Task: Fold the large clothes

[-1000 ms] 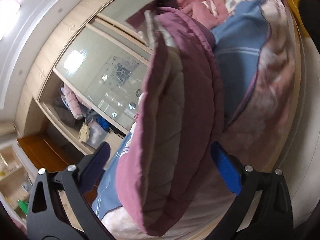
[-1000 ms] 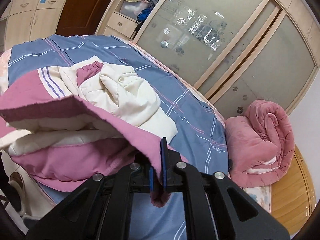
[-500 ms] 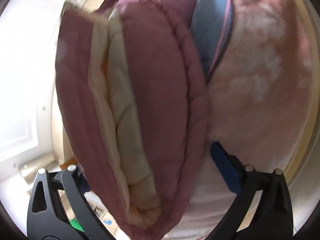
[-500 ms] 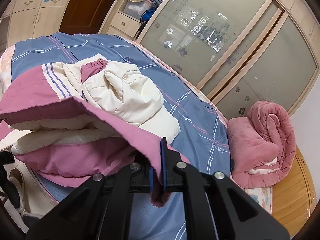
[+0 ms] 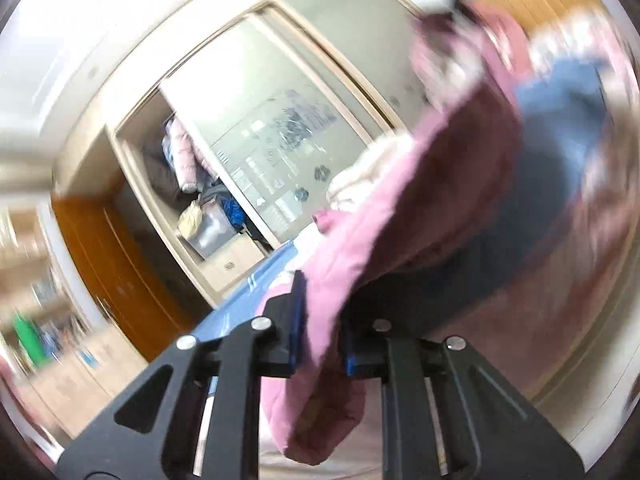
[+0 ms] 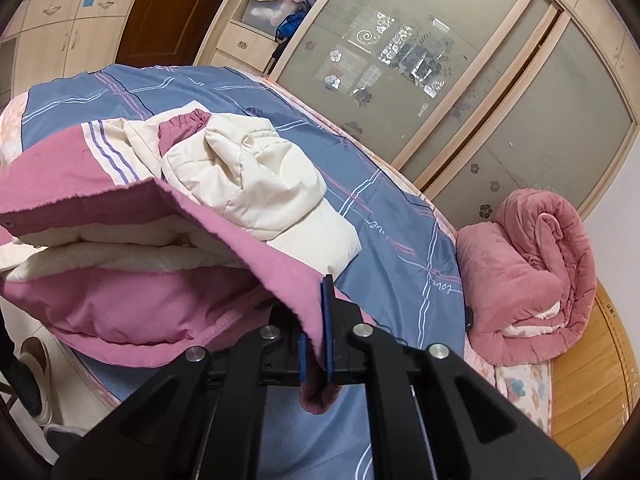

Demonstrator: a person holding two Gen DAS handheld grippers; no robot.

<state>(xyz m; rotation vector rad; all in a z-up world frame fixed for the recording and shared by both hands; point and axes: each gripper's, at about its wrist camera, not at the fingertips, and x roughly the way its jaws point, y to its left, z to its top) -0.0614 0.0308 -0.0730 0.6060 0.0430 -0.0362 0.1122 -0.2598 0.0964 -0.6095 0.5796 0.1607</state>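
A padded jacket, pink outside [image 6: 120, 304] and cream inside [image 6: 248, 184], lies bunched on the blue plaid bed cover [image 6: 400, 240]. My right gripper [image 6: 316, 344] is shut on a pink hem corner, which pokes out below the pads. In the blurred left wrist view, another pink edge of the jacket [image 5: 420, 200] runs down between the blue pads of my left gripper [image 5: 323, 328]. Its jaws are closing and the pads press the cloth from both sides. The cloth's end hangs below them.
A rolled pink blanket [image 6: 528, 280] lies at the bed's head by the wooden headboard [image 6: 592, 380]. Frosted sliding wardrobe doors [image 6: 440, 92] stand behind the bed, with an open shelf of clothes [image 5: 200, 200]. A dark wooden door [image 6: 172, 12] is beyond. Shoes [image 6: 32, 372] sit on the floor.
My left gripper's jaws went from wide open around the jacket's folded bulk to closed on its pink edge, and that view swung and rolled. My right gripper kept its grip, barely moving.
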